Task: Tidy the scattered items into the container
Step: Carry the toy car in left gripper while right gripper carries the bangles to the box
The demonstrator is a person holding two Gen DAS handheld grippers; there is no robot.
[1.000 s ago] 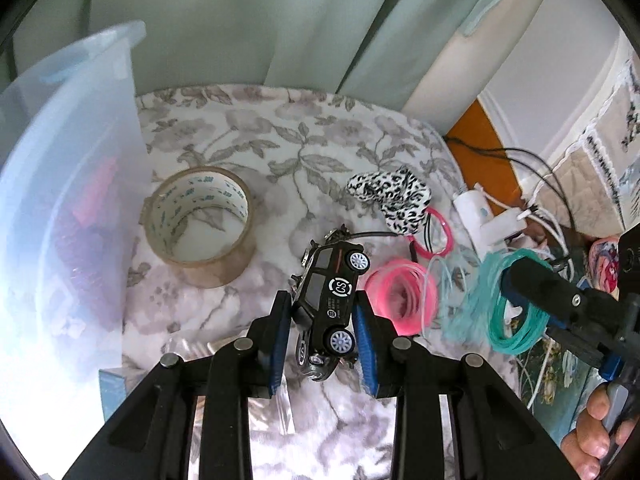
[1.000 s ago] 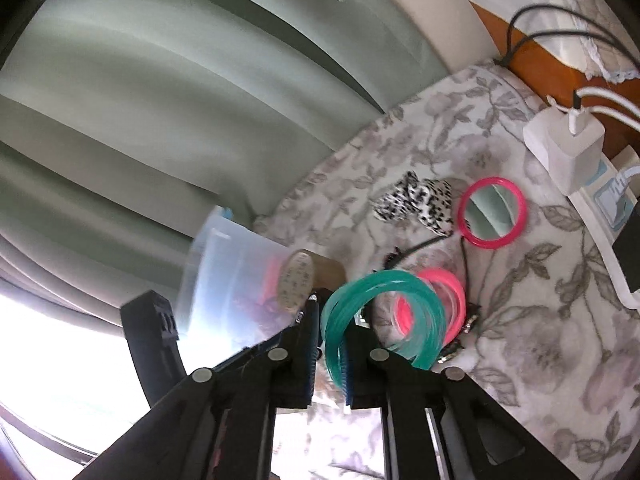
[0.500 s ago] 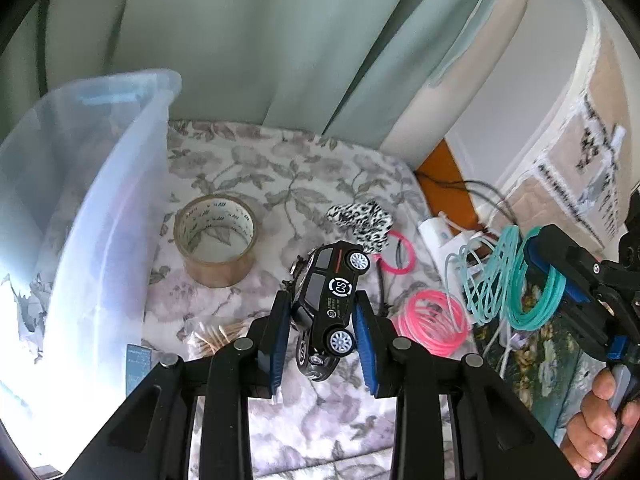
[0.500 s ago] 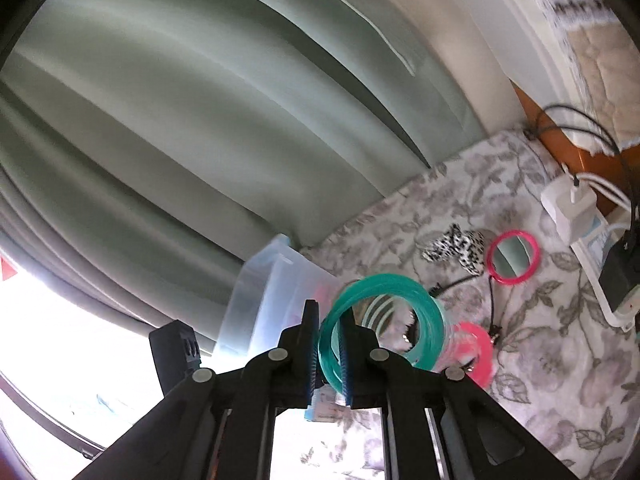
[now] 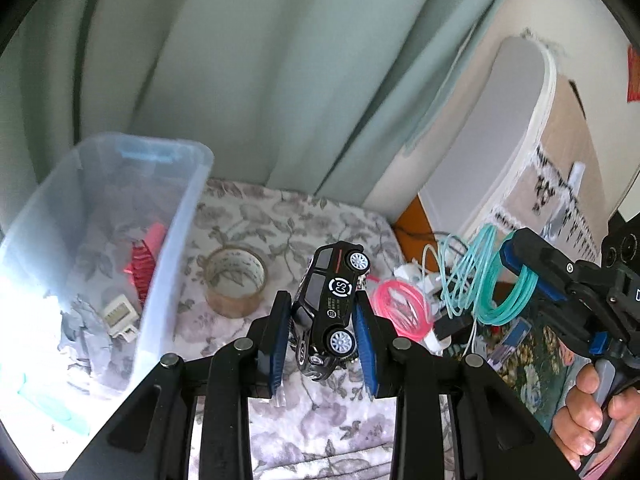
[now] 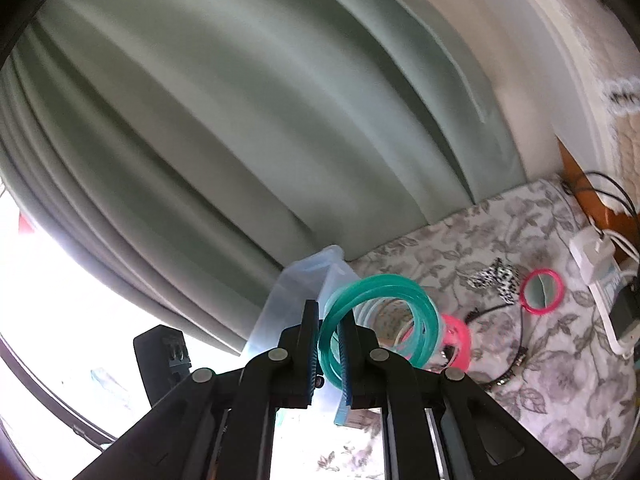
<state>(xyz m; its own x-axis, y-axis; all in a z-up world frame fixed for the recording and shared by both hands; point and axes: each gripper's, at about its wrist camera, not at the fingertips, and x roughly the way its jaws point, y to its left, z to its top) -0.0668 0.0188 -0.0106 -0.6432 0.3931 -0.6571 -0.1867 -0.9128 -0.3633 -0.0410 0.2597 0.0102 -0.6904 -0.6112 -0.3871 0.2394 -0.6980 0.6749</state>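
Note:
My left gripper (image 5: 322, 312) is shut on a black toy car (image 5: 330, 312), held high above the floral cloth, right of the clear plastic bin (image 5: 176, 236). My right gripper (image 6: 329, 346) is shut on a coil of teal cord (image 6: 384, 316); in the left wrist view that coil (image 5: 492, 280) hangs at the right, gripped by the right gripper (image 5: 520, 272). A tape roll (image 5: 235, 280), a pink cord coil (image 5: 402, 306), a pink ring (image 6: 542, 292) and a leopard-print cloth piece (image 6: 498, 280) lie on the cloth. The bin holds a red item (image 5: 142, 268) and a white device (image 5: 118, 314).
Green curtains (image 5: 260, 80) hang behind the floral-covered surface (image 6: 560, 380). White chargers and cables (image 6: 596, 256) sit at the right edge beside an orange panel. A black cable (image 6: 508, 344) lies on the cloth. A hand (image 5: 592, 412) holds the right gripper's handle.
Both grippers have risen well above the cloth, carrying the car and the teal coil; the bin's inside has come into the left view, and the items below look smaller.

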